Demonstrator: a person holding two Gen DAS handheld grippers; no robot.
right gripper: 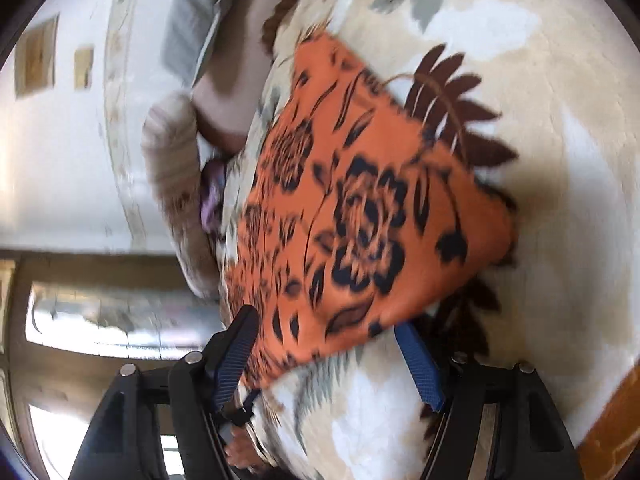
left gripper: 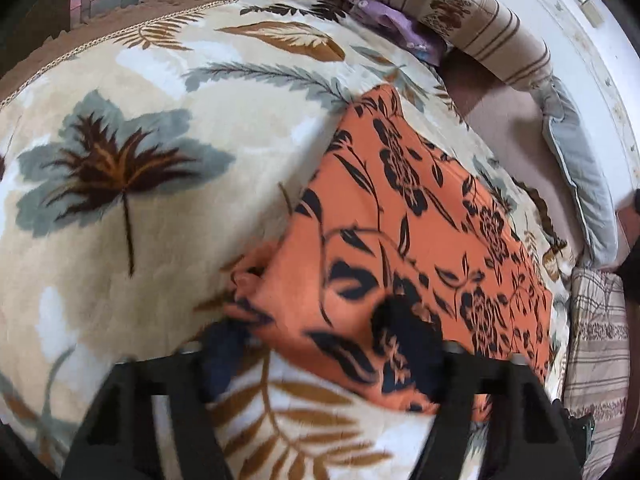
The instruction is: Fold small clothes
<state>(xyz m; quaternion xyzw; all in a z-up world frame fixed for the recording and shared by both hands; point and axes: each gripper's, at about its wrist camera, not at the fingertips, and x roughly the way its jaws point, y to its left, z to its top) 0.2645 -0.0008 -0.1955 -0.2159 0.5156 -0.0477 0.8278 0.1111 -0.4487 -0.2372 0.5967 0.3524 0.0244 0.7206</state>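
orange floral cloth (left gripper: 400, 216) (folded), leaf-print blanket (left gripper: 160, 208)

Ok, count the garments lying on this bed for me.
2. An orange floral cloth lies folded on the leaf-print blanket, just ahead of both grippers. A purple garment sits tucked against the striped pillow. Bedding may hide more.

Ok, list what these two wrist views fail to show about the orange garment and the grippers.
- Left gripper: motion blur smears its fingers in the left wrist view; whether the pads pinch the orange floral garment cannot be told.
- Garment type: folded over on the leaf-print blanket, no neck or sleeves showing in either view.
- Right gripper: jaws spread, the garment's corner between them, contact blurred.
- Purple cloth: mostly tucked under the striped pillow.
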